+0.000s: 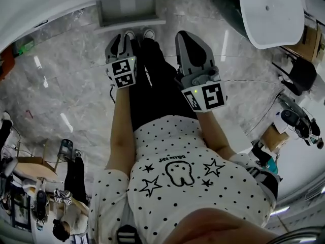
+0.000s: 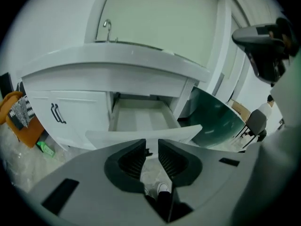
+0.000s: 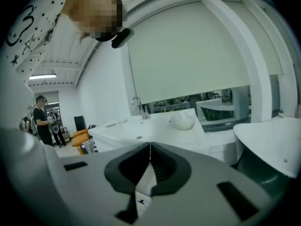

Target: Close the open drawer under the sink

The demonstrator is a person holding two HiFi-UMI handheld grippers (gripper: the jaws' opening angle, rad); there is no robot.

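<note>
The open white drawer (image 2: 141, 117) juts out under the sink counter (image 2: 117, 62), its inside bare and its front panel (image 2: 141, 136) nearest me. In the head view the drawer (image 1: 129, 14) lies at the top, beyond the person's shoes. My left gripper (image 2: 151, 142) points down at the drawer front from a short way off, jaws open with nothing between them. It shows in the head view too, the left gripper (image 1: 122, 37) above the shoes. My right gripper (image 3: 150, 146) is shut and empty, held higher, facing the sink basin (image 3: 138, 136) and faucet (image 3: 138, 106); the right gripper (image 1: 185, 37) is beside the left.
A cabinet door with black handles (image 2: 56, 113) stands left of the drawer, with an orange object (image 2: 21, 121) and a green item (image 2: 45, 148) on the floor beyond it. A dark green rounded fixture (image 2: 216, 121) sits to the right. Other people (image 1: 66, 207) stand behind.
</note>
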